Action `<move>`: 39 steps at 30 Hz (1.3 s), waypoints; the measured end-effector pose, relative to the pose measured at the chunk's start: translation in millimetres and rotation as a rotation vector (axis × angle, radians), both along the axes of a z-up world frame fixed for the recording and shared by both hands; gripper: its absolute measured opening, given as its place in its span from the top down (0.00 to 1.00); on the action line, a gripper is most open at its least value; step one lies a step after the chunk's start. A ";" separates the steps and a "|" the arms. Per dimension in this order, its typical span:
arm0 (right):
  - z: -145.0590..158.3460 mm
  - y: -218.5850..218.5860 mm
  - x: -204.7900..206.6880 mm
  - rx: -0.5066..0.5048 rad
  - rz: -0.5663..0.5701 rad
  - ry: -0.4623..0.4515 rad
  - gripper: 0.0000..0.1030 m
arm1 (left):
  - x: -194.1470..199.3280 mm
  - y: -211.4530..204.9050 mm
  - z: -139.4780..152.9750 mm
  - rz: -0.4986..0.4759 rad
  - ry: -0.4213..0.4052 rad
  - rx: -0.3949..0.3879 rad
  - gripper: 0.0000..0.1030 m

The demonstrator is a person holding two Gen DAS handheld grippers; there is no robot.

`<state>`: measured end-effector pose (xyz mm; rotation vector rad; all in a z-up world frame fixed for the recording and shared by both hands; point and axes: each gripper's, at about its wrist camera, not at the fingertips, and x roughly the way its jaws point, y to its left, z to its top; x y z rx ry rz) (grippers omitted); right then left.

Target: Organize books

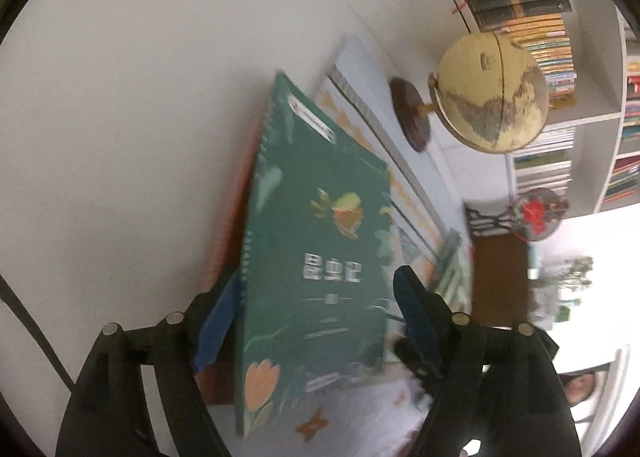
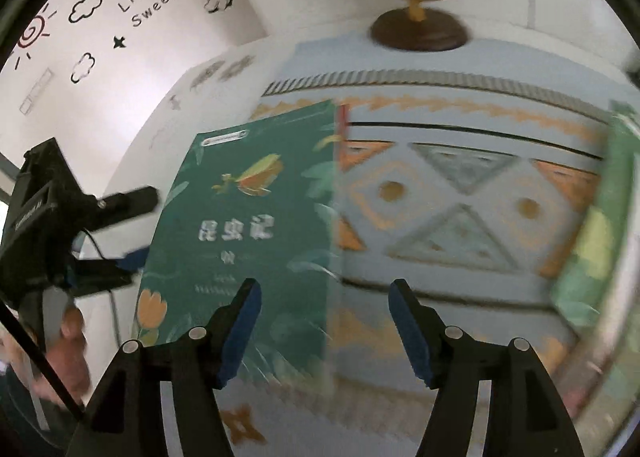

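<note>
The green book [image 2: 248,225] is found on the patterned cloth [image 2: 460,197], at its left side, with a red-edged book [image 1: 234,217] visible beneath its left edge in the left wrist view. A globe [image 1: 490,93] is seen at the far end of the cloth, and a second green book [image 2: 600,225] at the right edge.

The left gripper [image 1: 316,309] is placed astride the near part of the green book, its fingers spread wide; one pad lies by the left edge, the other over the cover's right portion. Whether either pad touches the cover cannot be told, as both views are blurred. The right gripper [image 2: 324,321] is held above the near right part of the cover, fingers wide apart and holding nothing.

Risks are judged as follows. If the left fingers are closed on the top cover alone, the book may fan open or slip. The red-edged book may be dragged along. The cloth may be pulled, and the globe thereby unsettled.
</note>
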<state>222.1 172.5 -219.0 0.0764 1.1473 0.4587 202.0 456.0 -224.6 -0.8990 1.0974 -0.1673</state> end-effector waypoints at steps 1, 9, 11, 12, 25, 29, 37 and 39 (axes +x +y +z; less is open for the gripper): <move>1.3 -9.4 -9.8 -0.036 0.002 -0.009 0.36 | -5.9 2.9 5.7 0.011 -0.002 0.055 0.27; -16.6 -44.3 -81.8 -0.243 0.031 -0.073 0.31 | -55.9 -28.5 38.5 -0.018 -0.038 0.310 0.26; -25.2 -45.3 -91.6 -0.268 0.046 -0.092 0.30 | -68.8 -54.0 43.9 -0.078 -0.048 0.339 0.25; -25.6 -45.7 -94.3 -0.271 0.042 -0.120 0.27 | -73.2 -65.9 44.7 -0.101 -0.048 0.347 0.25; -37.6 -58.7 -97.7 -0.231 -0.048 -0.233 0.00 | -141.3 -153.7 62.6 -0.134 -0.015 0.410 0.25; -36.2 -58.7 -96.9 -0.229 -0.047 -0.233 0.00 | -160.6 -164.9 75.4 -0.088 -0.014 0.416 0.25; -35.6 -58.8 -99.6 -0.229 -0.047 -0.234 0.00 | -191.5 -190.5 116.4 -0.031 -0.068 0.422 0.25; -35.4 -58.6 -99.1 -0.229 -0.047 -0.234 0.00 | -194.6 -196.0 122.6 -0.016 -0.078 0.393 0.25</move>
